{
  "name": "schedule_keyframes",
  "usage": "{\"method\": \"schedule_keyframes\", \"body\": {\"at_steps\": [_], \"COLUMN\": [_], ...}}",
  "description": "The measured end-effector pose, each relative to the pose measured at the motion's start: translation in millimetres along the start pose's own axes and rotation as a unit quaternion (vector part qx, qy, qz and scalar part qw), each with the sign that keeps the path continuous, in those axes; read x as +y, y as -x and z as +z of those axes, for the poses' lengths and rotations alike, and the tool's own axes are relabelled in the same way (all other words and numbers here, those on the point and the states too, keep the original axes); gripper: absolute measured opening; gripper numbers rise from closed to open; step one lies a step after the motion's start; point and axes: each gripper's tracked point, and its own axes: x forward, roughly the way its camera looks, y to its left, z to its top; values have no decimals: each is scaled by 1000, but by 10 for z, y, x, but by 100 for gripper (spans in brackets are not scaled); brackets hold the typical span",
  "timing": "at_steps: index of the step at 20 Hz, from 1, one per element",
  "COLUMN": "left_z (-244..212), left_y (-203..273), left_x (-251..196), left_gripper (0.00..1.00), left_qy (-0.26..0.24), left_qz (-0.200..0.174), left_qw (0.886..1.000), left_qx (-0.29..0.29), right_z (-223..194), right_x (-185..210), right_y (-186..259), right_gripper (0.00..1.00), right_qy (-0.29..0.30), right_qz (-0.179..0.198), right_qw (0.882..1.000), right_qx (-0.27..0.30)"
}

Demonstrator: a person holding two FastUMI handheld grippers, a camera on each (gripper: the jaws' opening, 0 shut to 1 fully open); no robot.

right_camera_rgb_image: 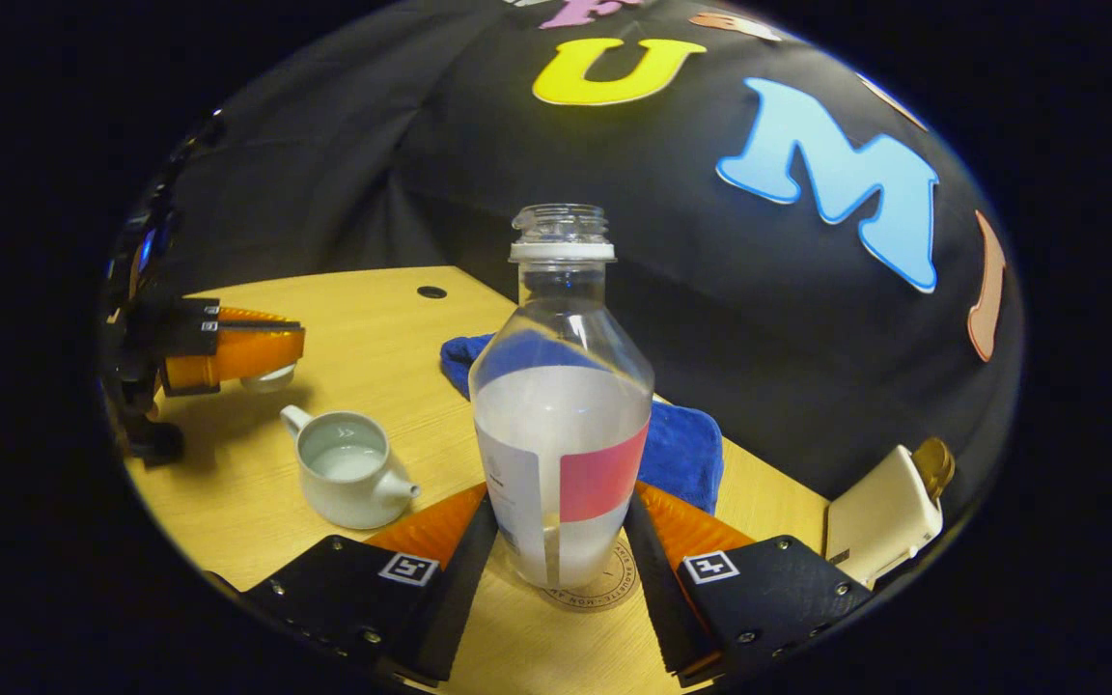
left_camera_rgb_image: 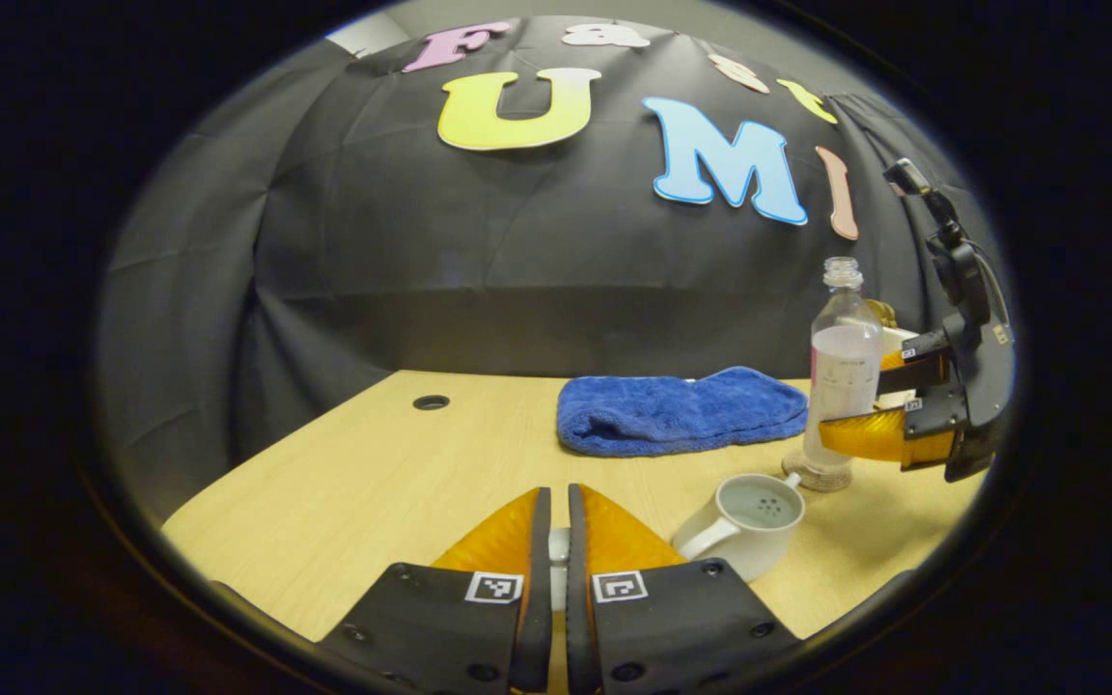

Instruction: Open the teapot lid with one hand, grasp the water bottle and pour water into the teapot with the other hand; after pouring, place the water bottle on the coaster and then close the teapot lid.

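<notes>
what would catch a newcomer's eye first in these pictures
The clear water bottle, uncapped and partly full, stands on the round coaster between the right gripper fingers. Left of it sits the white teapot, open with water inside, and behind lies a blue towel.

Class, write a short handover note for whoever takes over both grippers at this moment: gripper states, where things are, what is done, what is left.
Left gripper: shut on the teapot lid, held above the table.
Right gripper: fingers flank the water bottle; gripping or released, unclear.
Bottle: upright on the coaster, uncapped, partly full.
Teapot: open, water inside.
Done: lid off, water poured, bottle on coaster.
Left: free the bottle, put the lid back on.
</notes>
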Motion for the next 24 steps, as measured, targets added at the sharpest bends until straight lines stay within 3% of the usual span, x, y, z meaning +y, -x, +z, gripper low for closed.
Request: {"method": "schedule_keyframes", "body": {"at_steps": [4, 12, 17, 19, 21, 24], "left_z": [-5, -55, -81, -103, -93, -77], "left_y": [2, -42, -37, -12, -12, -14], "left_x": [2, -14, -21, -27, -61, -137], "left_gripper": [13, 13, 13, 13, 14, 13], "left_qy": [-1, -4, -3, -3, -3, -2], "left_qz": [-1, 0, -2, -5, -9, -20], "left_qw": [1000, 1000, 1000, 1000, 1000, 1000], "left_qx": [2, 10, 8, 7, 6, 7], "right_z": [-139, -227, -264, -270, -243, -204], "right_x": [-89, -278, -259, -299, -334, -362], "right_y": [-144, -205, -216, -178, -113, -4], "right_gripper": [77, 77, 78, 82, 92, 92], "right_qy": [-71, -154, -171, -166, -158, -149], "right_qz": [-7, -5, -1, -13, -21, -33], "right_qw": [997, 988, 985, 986, 987, 988], "right_qx": [10, -3, -2, -6, -9, -16]}}
